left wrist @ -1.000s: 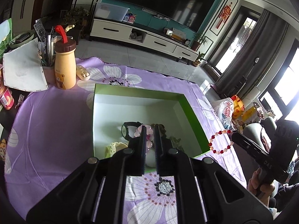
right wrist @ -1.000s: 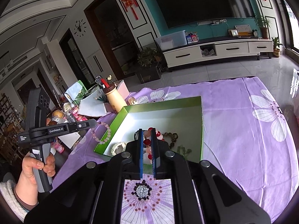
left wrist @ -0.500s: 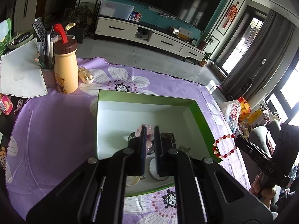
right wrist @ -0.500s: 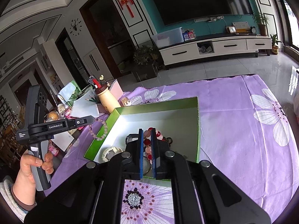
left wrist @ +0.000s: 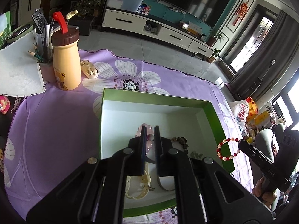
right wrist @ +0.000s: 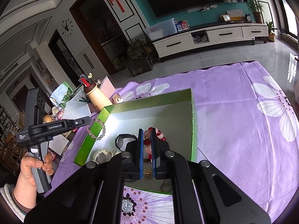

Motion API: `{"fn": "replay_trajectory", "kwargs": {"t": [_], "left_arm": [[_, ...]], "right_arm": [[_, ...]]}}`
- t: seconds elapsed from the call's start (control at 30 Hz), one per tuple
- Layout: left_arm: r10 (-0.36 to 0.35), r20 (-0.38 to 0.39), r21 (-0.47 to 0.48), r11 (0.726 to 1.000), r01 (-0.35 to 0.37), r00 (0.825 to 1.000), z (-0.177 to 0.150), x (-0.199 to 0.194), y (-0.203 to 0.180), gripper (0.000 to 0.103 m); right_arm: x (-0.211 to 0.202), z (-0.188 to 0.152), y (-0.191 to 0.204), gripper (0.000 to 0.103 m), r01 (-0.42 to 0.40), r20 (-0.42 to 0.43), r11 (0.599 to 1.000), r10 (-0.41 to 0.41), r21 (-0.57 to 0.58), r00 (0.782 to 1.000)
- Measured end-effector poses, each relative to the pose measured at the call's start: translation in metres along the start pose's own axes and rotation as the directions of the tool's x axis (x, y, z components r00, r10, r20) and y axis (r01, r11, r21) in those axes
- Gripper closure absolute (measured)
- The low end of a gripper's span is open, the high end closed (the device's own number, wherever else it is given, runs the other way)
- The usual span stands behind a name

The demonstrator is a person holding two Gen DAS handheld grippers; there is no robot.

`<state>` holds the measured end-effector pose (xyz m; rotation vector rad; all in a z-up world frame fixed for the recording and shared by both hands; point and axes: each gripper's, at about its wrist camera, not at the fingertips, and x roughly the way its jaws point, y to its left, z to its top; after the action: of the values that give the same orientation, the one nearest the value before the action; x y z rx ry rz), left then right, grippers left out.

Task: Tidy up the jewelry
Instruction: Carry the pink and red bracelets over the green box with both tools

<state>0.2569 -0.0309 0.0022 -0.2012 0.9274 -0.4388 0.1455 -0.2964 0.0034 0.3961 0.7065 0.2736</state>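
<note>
Your table carries a purple flower-print cloth [left wrist: 56, 123] across most of the frame. Directly on it: green-walled, white-floored open cardboard box [left wrist: 149, 97] at centre, yellow bear-print bottle with brown cap [left wrist: 66, 63] upper left, cream earbud case [left wrist: 89, 71] just beside it, white paper sheet [left wrist: 16, 71] at left edge.

Right gripper [right wrist: 147, 130] over open green cardboard box with white inside [right wrist: 192, 115], jaws pinched on red-and-pink bead bracelet [right wrist: 158, 133]. In box: black wristwatch [right wrist: 122, 140], cream round watch [right wrist: 101, 155]. Left gripper [right wrist: 89, 120], held by hand [right wrist: 31, 168], clamps pale pink bead bracelet [right wrist: 97, 130] dangling at box's left wall. Purple floral cloth [right wrist: 233, 121] covers surface. Cream bottle with brown cap [right wrist: 96, 98] beyond box.
</note>
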Motion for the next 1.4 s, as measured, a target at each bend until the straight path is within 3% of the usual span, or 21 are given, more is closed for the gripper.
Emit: {"fn": "replay_trajectory", "kwargs": {"t": [1.4], "left_arm": [[0.108,-0.072,0.039,0.994,-0.105,0.992,0.016,0.052,0.008,0.096]], "right_arm": [[0.051,0.016,-0.005,0.096,0.072,-0.088,0.997,-0.073,-0.019,0.993]]}}
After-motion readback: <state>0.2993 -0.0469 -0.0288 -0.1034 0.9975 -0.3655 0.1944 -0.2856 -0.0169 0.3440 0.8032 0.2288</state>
